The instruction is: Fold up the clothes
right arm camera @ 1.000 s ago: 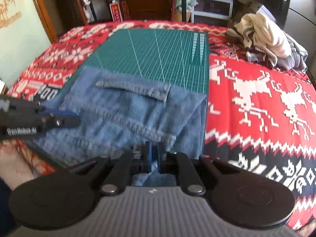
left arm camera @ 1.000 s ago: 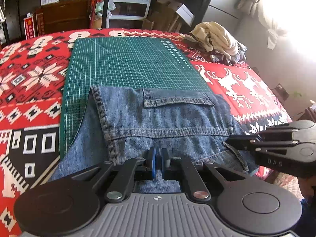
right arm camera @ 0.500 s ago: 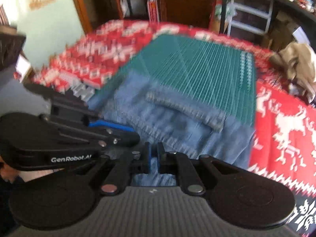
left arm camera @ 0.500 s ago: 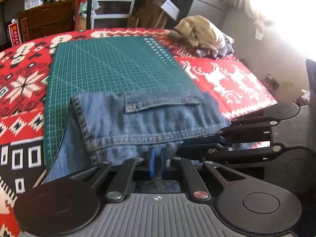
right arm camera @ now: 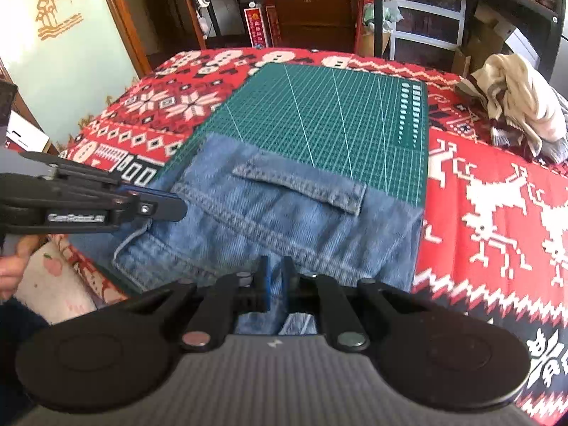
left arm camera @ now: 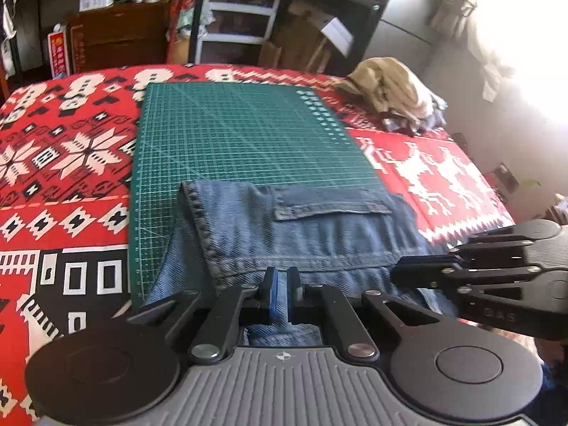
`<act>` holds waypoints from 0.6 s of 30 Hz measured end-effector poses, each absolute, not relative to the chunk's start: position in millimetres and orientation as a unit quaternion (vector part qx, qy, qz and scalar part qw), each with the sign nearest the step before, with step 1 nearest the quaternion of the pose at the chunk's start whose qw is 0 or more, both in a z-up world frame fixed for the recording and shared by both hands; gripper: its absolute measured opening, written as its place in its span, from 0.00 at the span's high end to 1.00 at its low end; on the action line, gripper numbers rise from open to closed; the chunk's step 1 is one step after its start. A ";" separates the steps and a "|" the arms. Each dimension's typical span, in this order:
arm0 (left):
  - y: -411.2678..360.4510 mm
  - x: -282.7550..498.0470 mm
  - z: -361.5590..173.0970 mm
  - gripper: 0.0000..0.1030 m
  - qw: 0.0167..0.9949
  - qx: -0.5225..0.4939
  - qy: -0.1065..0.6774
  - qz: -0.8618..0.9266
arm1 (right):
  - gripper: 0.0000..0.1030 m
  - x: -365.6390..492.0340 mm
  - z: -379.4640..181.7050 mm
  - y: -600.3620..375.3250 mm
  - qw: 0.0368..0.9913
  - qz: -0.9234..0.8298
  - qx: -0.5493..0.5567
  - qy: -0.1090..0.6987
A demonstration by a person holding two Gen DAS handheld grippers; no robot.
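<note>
Both black two-finger grippers are clamped on the near edge of the folded blue denim garment, the left gripper beside the right gripper, denim pinched between each pair of blue-padded fingers. The left one's side reads roughly "GenRobot.AI", blurred. The denim lies across the near end of a green gridded cutting mat on a red patterned blanket. A heap of cream clothes sits far right.

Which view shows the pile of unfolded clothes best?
The right wrist view: the pile of clothes sits closer and evenly lit on the red blanket. In the left wrist view it looks smaller and lies next to window glare.
</note>
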State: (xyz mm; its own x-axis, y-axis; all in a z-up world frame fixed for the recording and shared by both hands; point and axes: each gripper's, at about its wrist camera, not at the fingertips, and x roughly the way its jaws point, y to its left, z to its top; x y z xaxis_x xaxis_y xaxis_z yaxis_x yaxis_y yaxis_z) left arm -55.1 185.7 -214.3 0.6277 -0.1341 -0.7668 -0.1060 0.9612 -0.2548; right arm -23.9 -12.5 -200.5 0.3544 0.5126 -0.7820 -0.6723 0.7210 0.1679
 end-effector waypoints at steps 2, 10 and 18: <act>189.6 -53.7 -218.5 0.96 0.888 -0.143 0.437 -0.002 | 0.94 -22.9 -204.8 -10.3 0.816 0.361 -0.095 0.441; 199.3 -64.9 -232.9 0.97 0.868 -0.162 0.470 0.010 | 0.96 -25.3 -217.3 -10.5 0.808 0.360 -0.110 0.453; 196.0 -63.0 -209.6 0.97 0.886 -0.154 0.438 -0.006 | 0.94 -19.8 -196.0 -26.7 0.820 0.360 -0.082 0.437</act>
